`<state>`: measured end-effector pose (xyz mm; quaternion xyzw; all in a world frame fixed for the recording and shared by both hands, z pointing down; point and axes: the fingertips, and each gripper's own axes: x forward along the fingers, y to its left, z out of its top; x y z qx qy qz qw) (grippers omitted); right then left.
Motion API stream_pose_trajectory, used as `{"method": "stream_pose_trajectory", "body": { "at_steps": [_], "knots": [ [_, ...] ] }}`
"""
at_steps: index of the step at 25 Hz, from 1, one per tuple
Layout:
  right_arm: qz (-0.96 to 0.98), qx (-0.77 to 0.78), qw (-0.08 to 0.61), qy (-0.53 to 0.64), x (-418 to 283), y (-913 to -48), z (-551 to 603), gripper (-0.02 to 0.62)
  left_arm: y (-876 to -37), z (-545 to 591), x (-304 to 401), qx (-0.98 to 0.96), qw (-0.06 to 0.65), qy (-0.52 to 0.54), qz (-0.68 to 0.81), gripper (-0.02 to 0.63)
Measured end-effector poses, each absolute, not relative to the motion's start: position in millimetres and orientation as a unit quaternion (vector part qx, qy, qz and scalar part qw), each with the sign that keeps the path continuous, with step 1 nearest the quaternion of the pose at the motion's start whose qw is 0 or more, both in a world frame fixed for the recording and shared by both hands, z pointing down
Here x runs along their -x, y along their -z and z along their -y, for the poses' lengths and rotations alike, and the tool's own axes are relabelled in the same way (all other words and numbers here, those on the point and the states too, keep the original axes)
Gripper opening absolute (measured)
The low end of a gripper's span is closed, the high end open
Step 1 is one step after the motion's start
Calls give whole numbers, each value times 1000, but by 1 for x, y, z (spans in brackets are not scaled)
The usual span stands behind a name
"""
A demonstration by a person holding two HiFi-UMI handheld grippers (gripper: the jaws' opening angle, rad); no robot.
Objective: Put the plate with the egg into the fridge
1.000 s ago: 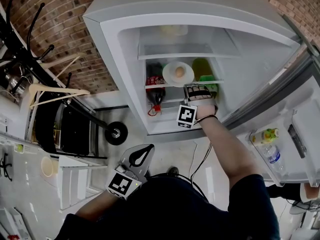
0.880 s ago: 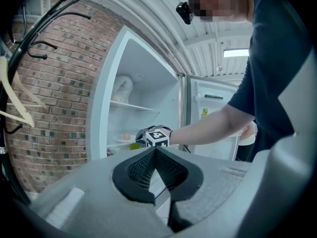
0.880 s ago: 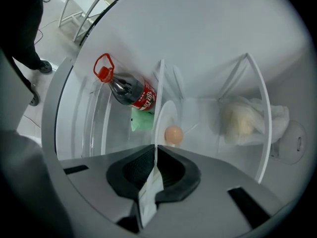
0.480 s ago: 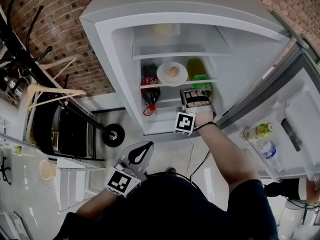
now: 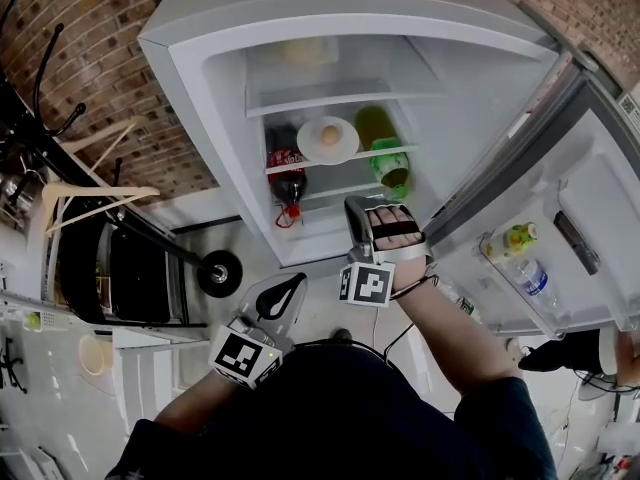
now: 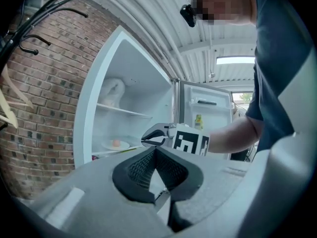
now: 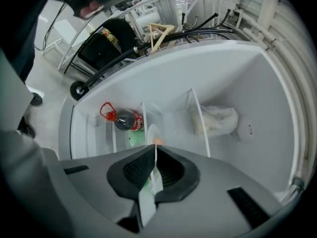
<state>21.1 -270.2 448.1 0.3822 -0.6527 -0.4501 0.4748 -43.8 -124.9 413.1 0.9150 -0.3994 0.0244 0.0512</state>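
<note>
The plate (image 5: 327,140) with the egg (image 5: 329,135) is sitting on the middle shelf (image 5: 292,164) of the fridge (image 5: 205,108). It is straight ahead of the right gripper (image 7: 155,148), well past its fingertips and not touching them. A cola bottle (image 5: 286,173) is lying to one side of the plate and a green bottle (image 5: 385,158) to the other.

The right gripper's fingers (image 7: 136,171) are pressed together with nothing between them. The placing looks finished to me, so what remains is getting clear and shutting the door (image 5: 585,218). To do that well, I'd say the gripper should be leaving along the line its fingers are pointing, low enough to miss the shelf edge. The pads should be staying closed so nothing snags the plate rim. The door should be swinging gently, since the plate is sitting near the shelf front and the egg is lying loose on it. A slam could be rolling the egg off.

The right arm is reaching forward from the shoulder, the gloved hand (image 5: 397,230) is level with the fridge opening, and the fingers are aiming in at the shelf. The left gripper (image 6: 155,151) is hanging low, close to the person's body. Its elbow is bent, its tips are meeting on nothing, and it is pointing up toward the open fridge.
</note>
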Motion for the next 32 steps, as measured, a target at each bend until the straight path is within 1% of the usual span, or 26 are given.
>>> {"method": "stream_pose_trajectory", "body": {
  "at_steps": [4,8,10,14,16,21,25,28,32],
  "knots": [
    [702,-397,433,403,-10,-437,239,17,-411,124,42,-919,49,-21,390,-8],
    [749,-414,374,357,2,-426,212,11,-410,124,44,-921,49,-22,385,-8],
    [776,-426,334,324,5,-419,200,11,-410,124,45,-922,47,-22,384,-8],
    [835,-443,243,220,6,-411,178,11,-410,121,46,-922,48,-20,383,-8],
    [856,-435,205,189,10,-409,166,9,-411,120,46,-923,50,-20,381,-8],
    [895,-386,137,179,23,-412,133,9,-412,115,45,-926,49,-21,374,-8],
    [923,-370,78,75,24,-426,120,9,-415,109,43,-928,50,-26,369,-8],
    [930,-364,55,11,24,-434,119,9,-416,106,43,-929,49,-29,365,-8],
    [931,-361,46,-15,24,-438,116,9,-416,104,42,-930,48,-31,363,-8]
  ]
}}
